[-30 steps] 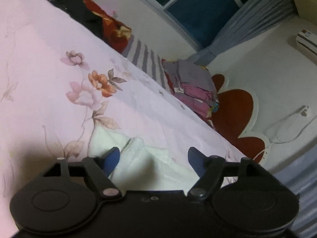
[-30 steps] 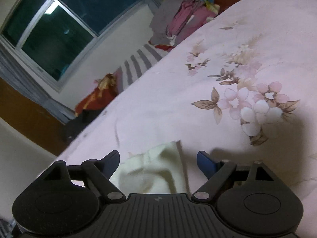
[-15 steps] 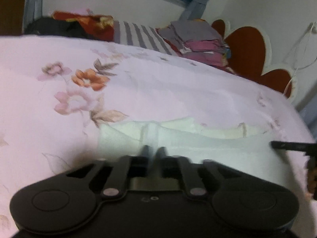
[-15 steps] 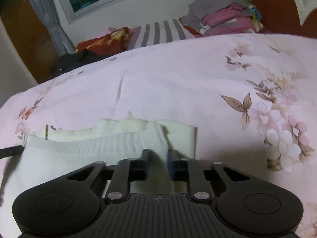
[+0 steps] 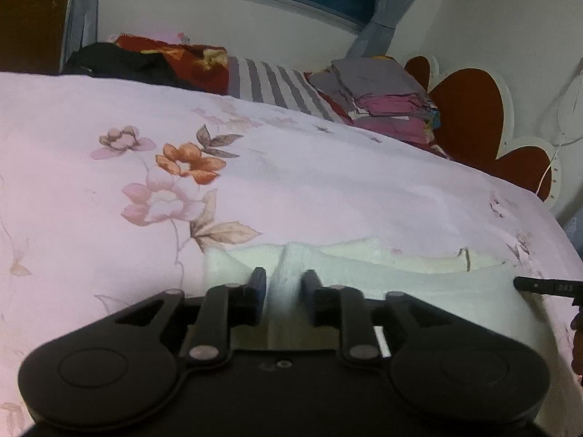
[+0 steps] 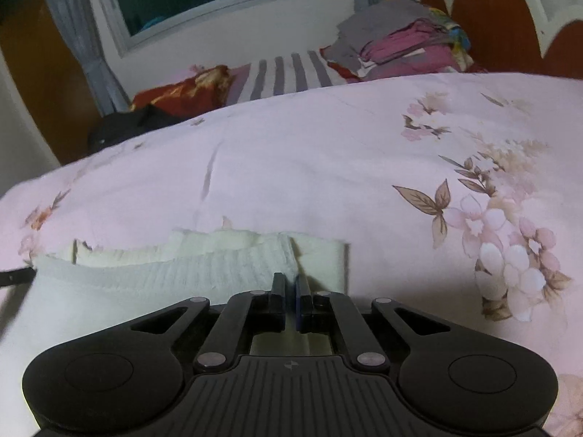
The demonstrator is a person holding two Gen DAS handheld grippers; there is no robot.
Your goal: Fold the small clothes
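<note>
Currently, left wrist view: one white garment (image 5: pixel 419 284) is laid flat on the near edge of the floral bedsheet (image 5: pixel 328 189). The left gripper (image 5: pixel 282 291) is set over the garment's left corner, with a ridge of fabric between the fingers; the jaws are opening, and whether the pads are pressing on the cloth cannot be told. The tip of the other tool is seen at the right edge of the frame, at the garment's far corner. One stack of folded clothes (image 5: pixel 386 98) is counted at the head of the bed, well apart from the work.

Right wrist view: the right gripper (image 6: pixel 290 298) is clamped shut on the right corner of the same garment (image 6: pixel 164 276), a thin pinch of ribbed cloth held between the pads. One stack (image 6: pixel 404 43) is again counted, plus one red-and-dark heap (image 6: pixel 175 98) beside the window wall.

Step judged: corner grasp for a fold, not yet lifted. Next move calls for the left pinch to be confirmed, then both corners to be raised together and carried across evenly.
</note>
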